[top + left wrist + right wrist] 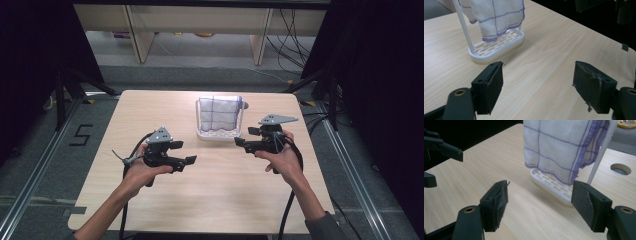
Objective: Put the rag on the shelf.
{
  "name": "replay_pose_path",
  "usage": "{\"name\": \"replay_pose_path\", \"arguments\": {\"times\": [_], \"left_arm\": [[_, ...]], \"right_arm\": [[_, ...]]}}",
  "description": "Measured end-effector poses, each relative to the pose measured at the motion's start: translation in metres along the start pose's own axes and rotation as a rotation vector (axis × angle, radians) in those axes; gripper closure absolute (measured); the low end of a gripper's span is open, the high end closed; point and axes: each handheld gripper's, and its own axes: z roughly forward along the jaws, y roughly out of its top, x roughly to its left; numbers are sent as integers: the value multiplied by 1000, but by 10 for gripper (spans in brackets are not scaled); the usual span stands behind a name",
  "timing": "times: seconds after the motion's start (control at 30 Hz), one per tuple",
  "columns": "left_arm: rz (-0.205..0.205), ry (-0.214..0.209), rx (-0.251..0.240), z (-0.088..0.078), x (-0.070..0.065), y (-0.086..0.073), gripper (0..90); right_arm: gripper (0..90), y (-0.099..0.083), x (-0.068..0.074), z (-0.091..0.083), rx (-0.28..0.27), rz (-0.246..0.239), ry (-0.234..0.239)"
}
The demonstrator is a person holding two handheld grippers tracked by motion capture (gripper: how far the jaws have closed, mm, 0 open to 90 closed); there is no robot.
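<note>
Left claw [187, 153], right claw [243, 136] gape; floor mark [81, 135] reads "5".

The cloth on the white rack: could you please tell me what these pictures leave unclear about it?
- Cloth top: cut off by the upper edge in both gripper views.
- Rack top bar: in the high view covered by the cloth; how the cloth hangs over it stays unclear.
- Cloth's far side: hidden behind its own folds.

Cloth [218, 113] on rack [219, 132], far centre of counter [150, 107]; your left tongs [186, 152] near-left of it, right tongs [243, 136] just right.
</note>
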Motion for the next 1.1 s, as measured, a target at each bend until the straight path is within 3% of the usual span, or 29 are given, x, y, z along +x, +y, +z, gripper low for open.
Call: {"name": "replay_pose_path", "arguments": {"times": [0.07, 0.1, 0.17, 0.2, 0.23, 0.33, 0.37, 0.47, 0.53, 0.57, 0.6, 0.67, 0.7, 1.0, 1.1], "left_arm": [[-5, -4, 8, 0, -2, -3, 236], [-5, 3, 4, 1, -3, -5, 234], [1, -5, 13, 1, -4, -8, 233], [-2, -9, 13, 1, -4, -10, 233], [-5, 1, 15, 1, -5, -11, 232], [-7, -3, 19, 1, -5, -15, 227], [-8, -7, 13, 1, -5, -17, 227], [-7, -4, 19, 0, -6, -23, 227], [8, 14, 33, 0, -8, -27, 227], [9, 7, 36, 0, -8, -28, 226], [10, 11, 35, 0, -9, -30, 226], [6, 12, 33, 1, -11, -33, 226], [12, 16, 37, 2, -11, -35, 226], [26, 11, 48, 4, -18, -54, 226], [14, 11, 51, 2, -19, -63, 226]], "right_arm": [[305, -2, 3, -1, 11, 20, 12], [304, -4, 3, 0, 5, -3, 6], [304, -6, 4, 1, -1, -3, 11], [304, -7, 6, 0, 10, 15, 6], [303, -8, 4, 1, 9, -25, 11], [303, -13, 8, 1, 14, 1, 11], [302, -15, 6, 2, 5, -26, 11], [302, -22, 9, 2, 1, 14, 25], [302, -26, 9, 3, 0, 1, 25], [301, -29, 11, 3, 8, 24, 31], [301, -31, 11, 4, 2, 4, 16], [301, -36, 11, 6, -3, -1, 29], [301, -40, 14, 6, 1, 24, 26], [295, -62, 27, 18, 37, -11, 78], [298, -66, 34, 16, 48, -18, 72]]}}
